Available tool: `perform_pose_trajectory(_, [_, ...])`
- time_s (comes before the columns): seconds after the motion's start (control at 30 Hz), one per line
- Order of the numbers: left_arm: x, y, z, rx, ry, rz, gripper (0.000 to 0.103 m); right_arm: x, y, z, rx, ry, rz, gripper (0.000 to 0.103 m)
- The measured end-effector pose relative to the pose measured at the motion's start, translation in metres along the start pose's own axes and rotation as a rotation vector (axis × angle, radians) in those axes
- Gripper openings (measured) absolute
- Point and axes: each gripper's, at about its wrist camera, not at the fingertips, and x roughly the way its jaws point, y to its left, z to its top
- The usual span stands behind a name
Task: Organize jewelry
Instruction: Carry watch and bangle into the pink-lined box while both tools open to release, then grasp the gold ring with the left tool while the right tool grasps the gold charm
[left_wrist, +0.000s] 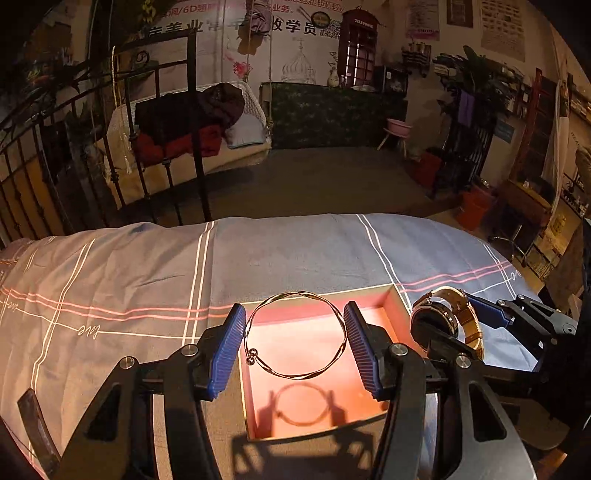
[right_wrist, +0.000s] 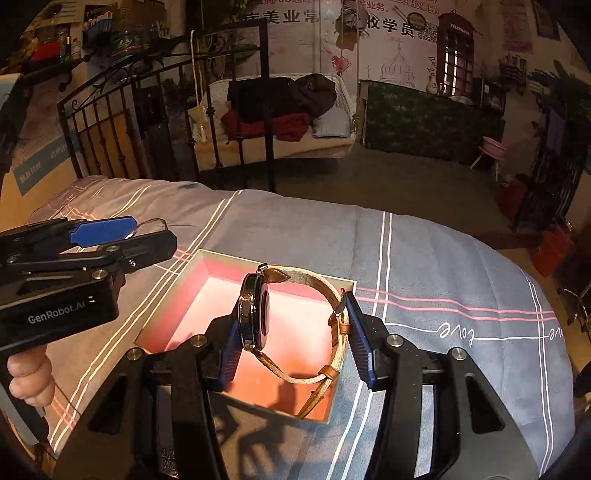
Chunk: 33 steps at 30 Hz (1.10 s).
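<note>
Black claw (right_wrist: 291, 332) frame, ribbed blue pads (right_wrist: 360, 339), silver screws (right_wrist: 393, 340).

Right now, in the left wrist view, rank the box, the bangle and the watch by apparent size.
1. Box, largest.
2. Bangle, held between the left gripper fingers above the box.
3. Watch, smallest, though it is partly hidden and farther off, so unsure.

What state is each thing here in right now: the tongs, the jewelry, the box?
Left tongs: shut on the bangle, above the box.
Bangle: held in the air, its shadow on the box floor.
Right tongs: shut on the watch.
Watch: held on edge over the box, strap buckled in a loop.
Box: open, no lid, nothing lying inside.
Bedsheet: spread out, lightly creased.
</note>
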Motion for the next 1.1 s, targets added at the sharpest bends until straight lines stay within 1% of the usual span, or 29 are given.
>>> perform_pose_trajectory(0.13, [0.028,-0.001,0.0,-0.008,0.065,0.018,0.054,0.03,-0.006,0.001,-0.005,0.067,-0.018,0.051])
perform_pose_trajectory(0.3, [0.055,0.003,-0.011,-0.027,0.137,0.012,0.054,0.053,-0.006,-0.012,-0.024,0.134,-0.012,0.051])
perform_pose_trajectory(0.4, [0.065,0.003,-0.016,-0.024,0.164,0.011,0.054,0.061,-0.003,-0.018,-0.038,0.159,-0.01,0.051])
perform_pose_trajectory(0.5, [0.069,0.001,-0.016,-0.024,0.174,0.002,0.054,0.065,0.001,-0.021,-0.048,0.167,-0.006,0.051])
perform_pose_trajectory(0.57, [0.069,0.0,-0.014,-0.018,0.174,0.007,0.059,0.066,0.002,-0.02,-0.062,0.175,0.004,0.055])
perform_pose_trajectory(0.6, [0.066,0.001,-0.012,-0.016,0.163,0.013,0.072,0.064,0.003,-0.02,-0.07,0.165,0.002,0.062])
perform_pose_trajectory(0.63, [0.061,0.001,-0.01,-0.016,0.139,0.017,0.081,0.059,0.004,-0.019,-0.077,0.146,-0.018,0.068])
perform_pose_trajectory(0.67, [0.055,0.001,-0.006,-0.014,0.116,0.014,0.082,0.053,0.004,-0.019,-0.081,0.121,-0.028,0.075])
perform_pose_trajectory(0.73, [0.039,0.003,0.0,-0.016,0.087,-0.008,0.085,0.035,0.0,-0.015,-0.066,0.07,-0.028,0.078])
perform_pose_trajectory(0.77, [0.03,0.004,0.002,-0.021,0.066,-0.018,0.086,0.025,-0.002,-0.014,-0.055,0.043,-0.025,0.081])
perform_pose_trajectory(0.8, [0.019,0.007,0.002,-0.025,0.042,-0.031,0.091,0.014,-0.003,-0.013,-0.044,0.012,-0.022,0.086])
perform_pose_trajectory(0.83, [0.009,0.009,-0.001,-0.027,0.02,-0.045,0.096,0.001,-0.005,-0.015,-0.037,-0.015,-0.018,0.088])
perform_pose_trajectory(0.9, [-0.01,0.014,-0.015,-0.028,-0.011,-0.078,0.097,-0.019,-0.006,-0.024,-0.025,-0.046,0.007,0.092])
perform_pose_trajectory(0.97, [-0.02,0.019,-0.038,-0.031,-0.007,-0.09,0.097,-0.031,-0.002,-0.041,-0.034,-0.035,0.038,0.093])
perform_pose_trajectory(1.0, [-0.022,0.021,-0.054,-0.037,0.01,-0.087,0.097,-0.035,0.001,-0.052,-0.039,-0.019,0.054,0.093])
perform_pose_trajectory(1.1, [-0.019,0.027,-0.103,-0.042,0.12,-0.057,0.097,-0.041,0.012,-0.09,-0.049,0.046,0.087,0.093])
